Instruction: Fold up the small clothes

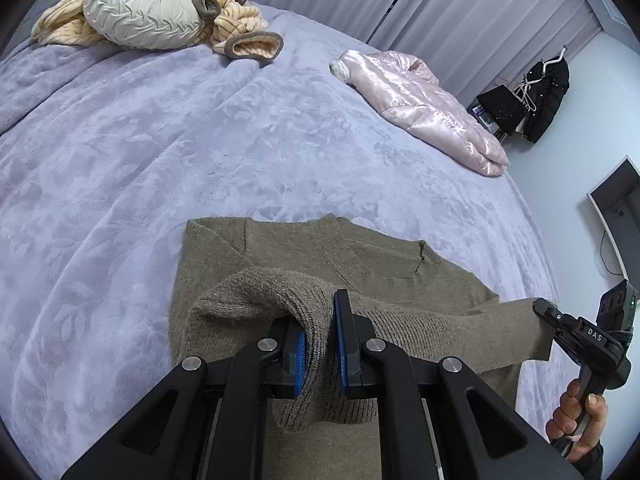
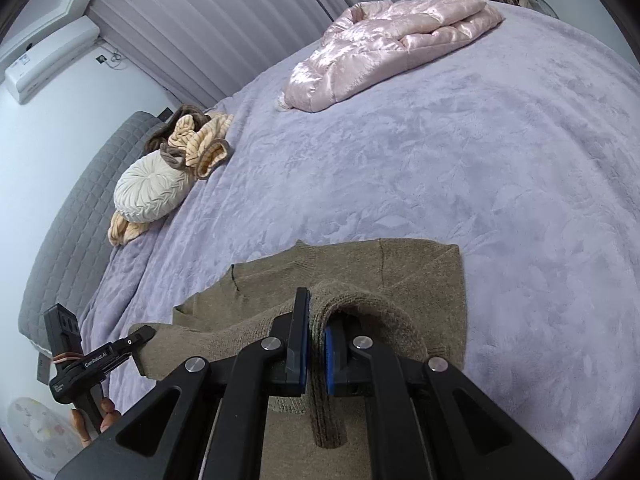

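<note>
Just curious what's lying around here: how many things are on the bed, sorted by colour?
Brown: 1, the sweater held by both grippers.
Pink: 1, the puffy jacket.
Cream: 1, the round cushion.
Peach striped: 1, the robe under the cushion.
Total: 4

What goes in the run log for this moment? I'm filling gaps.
step: folding hem up | left gripper: shut on sweater | right gripper: shut on sweater | surface: bed

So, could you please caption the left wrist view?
Left gripper and right gripper lift a brown sweater's hem above a lilac bedspread.
</note>
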`<state>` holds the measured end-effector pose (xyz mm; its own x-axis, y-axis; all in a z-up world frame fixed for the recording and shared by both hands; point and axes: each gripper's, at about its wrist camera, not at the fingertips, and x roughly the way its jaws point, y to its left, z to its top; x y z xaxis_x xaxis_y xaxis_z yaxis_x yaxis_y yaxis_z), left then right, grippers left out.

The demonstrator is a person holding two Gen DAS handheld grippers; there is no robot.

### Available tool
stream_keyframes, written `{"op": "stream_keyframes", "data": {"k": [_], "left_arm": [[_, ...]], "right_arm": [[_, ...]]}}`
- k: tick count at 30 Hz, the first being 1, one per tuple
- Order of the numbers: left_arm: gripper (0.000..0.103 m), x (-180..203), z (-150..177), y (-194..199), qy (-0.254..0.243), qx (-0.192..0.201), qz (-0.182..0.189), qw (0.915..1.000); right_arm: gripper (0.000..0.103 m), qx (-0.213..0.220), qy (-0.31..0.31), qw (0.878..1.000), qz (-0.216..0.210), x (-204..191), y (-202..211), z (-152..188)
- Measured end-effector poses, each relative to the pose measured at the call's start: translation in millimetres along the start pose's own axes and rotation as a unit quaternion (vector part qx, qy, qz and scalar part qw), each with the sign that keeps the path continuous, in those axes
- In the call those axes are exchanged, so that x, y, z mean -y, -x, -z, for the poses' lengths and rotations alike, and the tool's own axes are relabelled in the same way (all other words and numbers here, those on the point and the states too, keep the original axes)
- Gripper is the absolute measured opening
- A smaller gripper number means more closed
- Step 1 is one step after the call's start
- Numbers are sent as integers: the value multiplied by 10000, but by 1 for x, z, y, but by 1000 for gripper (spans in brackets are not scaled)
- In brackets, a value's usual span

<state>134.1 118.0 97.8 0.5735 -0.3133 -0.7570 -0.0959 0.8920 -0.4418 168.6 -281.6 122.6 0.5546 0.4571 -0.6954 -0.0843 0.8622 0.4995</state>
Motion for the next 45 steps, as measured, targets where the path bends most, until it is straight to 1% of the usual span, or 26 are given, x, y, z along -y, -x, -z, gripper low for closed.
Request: {"op": "stream_keyframes", "data": {"k": [5,15,19,22,23,24,25,26,27,28,29,30,31,32,33,34,35,36,39,40,42,44,45], "left_arm": [[14,-4,-6,-29,73,-174,-96,9998],[14,-16,-10,-65,185,-403,-210,9988],[14,-25,-10,-78,342,-556,-180,9977],[15,-27,-10,-86,373,-643,-178,9971],[21,-27,-10,-88,359,-683,-173,9969],[38,-26,-10,-90,350,-733,-114,9966],[49,-25,-10,-92,360,-785,29,9963],[71,-22,-11,-92,384,-793,216,9959],[87,-19,-11,-90,380,-770,227,9960],[90,-15,-11,-87,362,-731,127,9966],[90,-10,-11,-83,296,-662,4,9974],[90,-5,-11,-80,211,-633,-48,9978],[90,-1,-11,-76,141,-610,-71,9980],[90,3,-10,-70,77,-573,-86,9983],[90,6,-9,-61,14,-496,-58,9988],[90,9,-8,-51,-51,-386,-30,9992],[90,12,-6,-38,-130,-245,-20,9996],[90,14,-5,-28,-185,-140,7,9997],[90,15,2,-1,-319,146,65,9994],[90,16,6,3,-418,167,19,9990],[90,21,18,4,-783,104,-178,9967],[90,27,34,0,-1268,-44,-378,9912],[90,29,43,-3,-1511,-122,-444,9874]], "right_arm": [[7,-132,-127,9997,148,14,-27,-1],[7,-305,-227,9987,353,32,-59,-4],[7,-356,-169,9978,527,35,-70,0],[7,-403,-215,9974,555,38,-76,0],[7,-417,-256,9973,541,40,-77,0],[8,-444,-297,9972,524,41,-78,-1],[8,-482,-338,9969,514,42,-80,-2],[8,-516,-366,9966,520,42,-80,-3],[9,-533,-370,9965,528,41,-78,-4],[11,-533,-344,9965,552,39,-76,-5],[13,-513,-295,9965,589,36,-72,-5],[20,-485,-246,9965,632,34,-67,-5],[37,-426,-205,9966,671,30,-60,-5],[50,-327,-175,9968,701,27,-52,-4],[77,-128,-133,9972,727,23,-39,-4],[85,113,-95,9973,721,20,-25,-4],[85,315,-46,9970,700,16,-13,-4],[85,431,10,9968,668,12,-2,-3],[85,442,198,9969,617,4,14,3],[85,389,376,9960,708,-1,14,8],[85,282,792,9920,941,-8,12,20],[85,97,1270,9850,1160,-16,7,35],[85,4,1490,9817,1185,-19,4,42]]}}
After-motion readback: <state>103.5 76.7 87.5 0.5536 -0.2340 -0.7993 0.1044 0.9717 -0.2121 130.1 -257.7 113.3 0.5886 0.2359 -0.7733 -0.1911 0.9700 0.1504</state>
